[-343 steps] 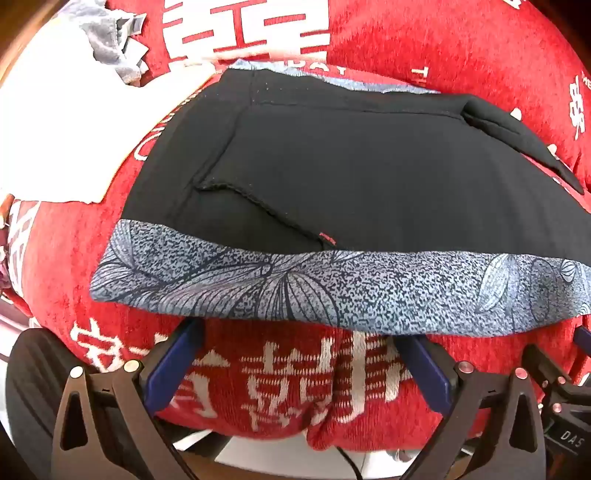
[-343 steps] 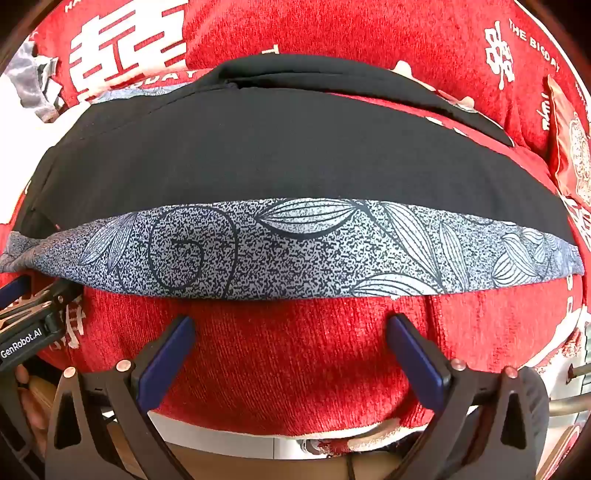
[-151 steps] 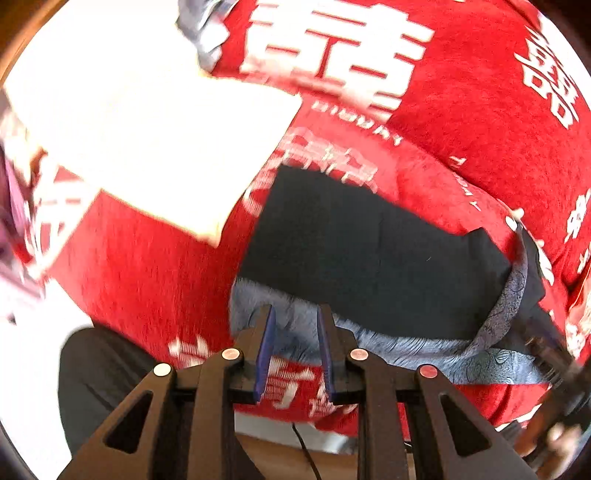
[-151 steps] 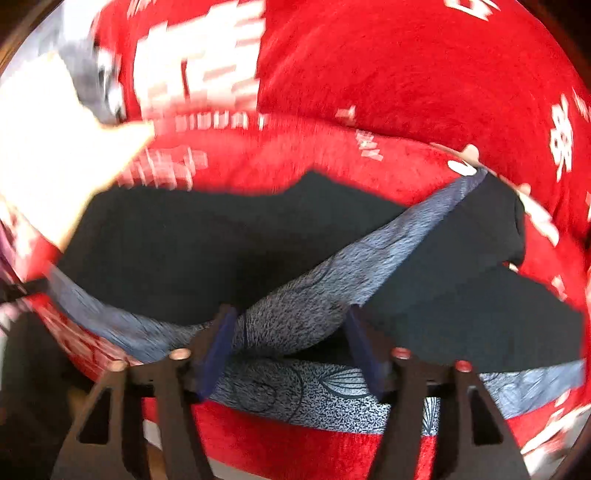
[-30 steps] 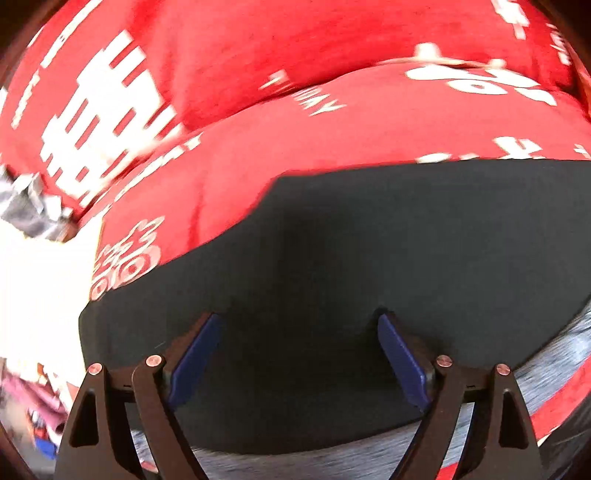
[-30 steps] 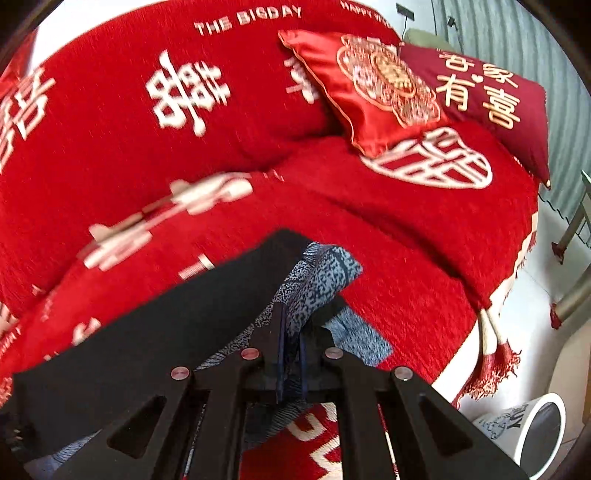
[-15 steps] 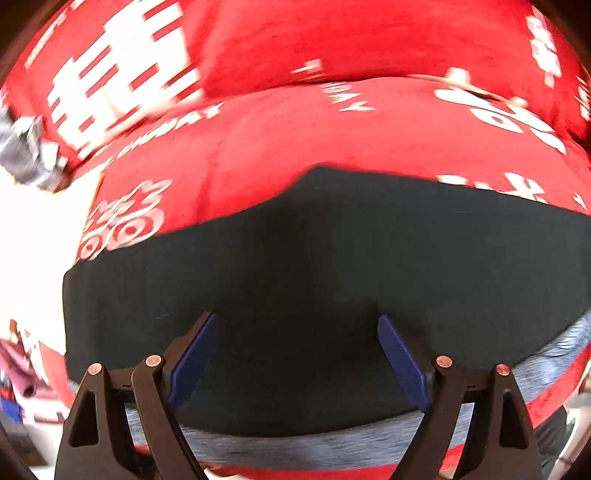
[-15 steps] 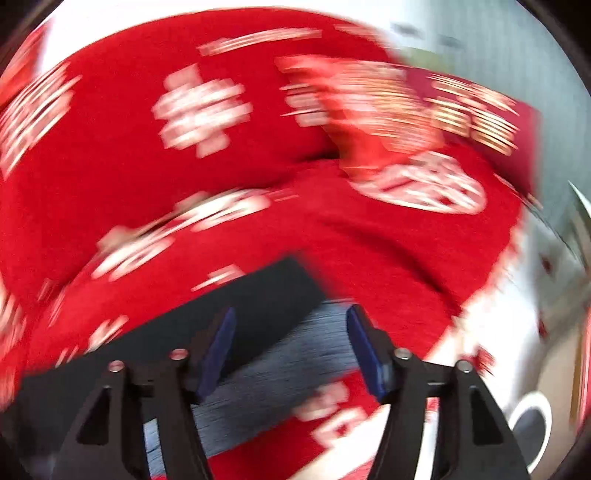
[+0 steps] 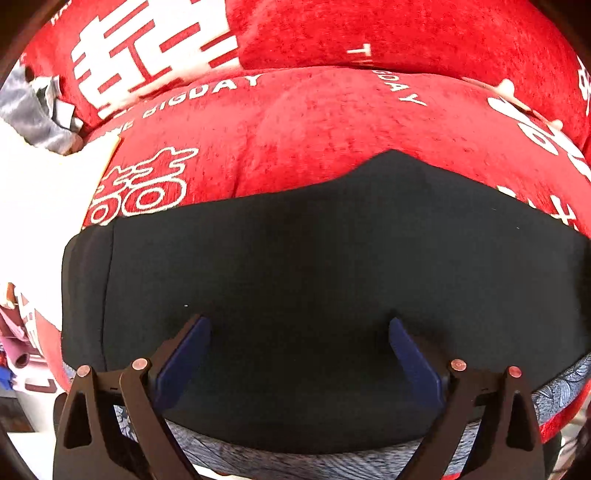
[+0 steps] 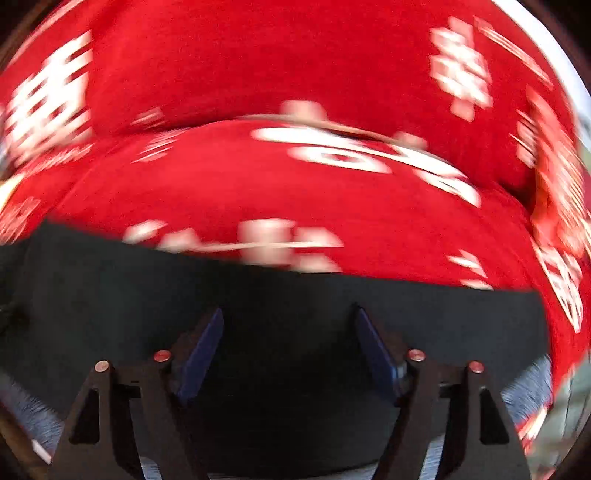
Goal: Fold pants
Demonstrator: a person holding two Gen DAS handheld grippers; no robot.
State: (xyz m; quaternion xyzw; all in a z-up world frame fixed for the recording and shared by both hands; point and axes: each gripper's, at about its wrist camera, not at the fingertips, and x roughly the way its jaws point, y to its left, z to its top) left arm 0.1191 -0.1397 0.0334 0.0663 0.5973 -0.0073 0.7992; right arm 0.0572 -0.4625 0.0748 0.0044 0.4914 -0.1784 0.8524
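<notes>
The pants lie folded on the red sofa cover as a wide black rectangle, with a grey leaf-print band along the near edge. My left gripper is open and empty, its jaws spread just above the black cloth near the front edge. In the blurred right wrist view the same black pants fill the lower half. My right gripper is open and empty over them.
A white cloth and a grey garment lie at the left of the sofa. The red backrest with white lettering rises behind the pants. The sofa's front edge is right below both grippers.
My right gripper let go of the patterned pants edge, opened and swung left over the black cloth. My left gripper stayed open and drew back slightly, so more of the pants shows.
</notes>
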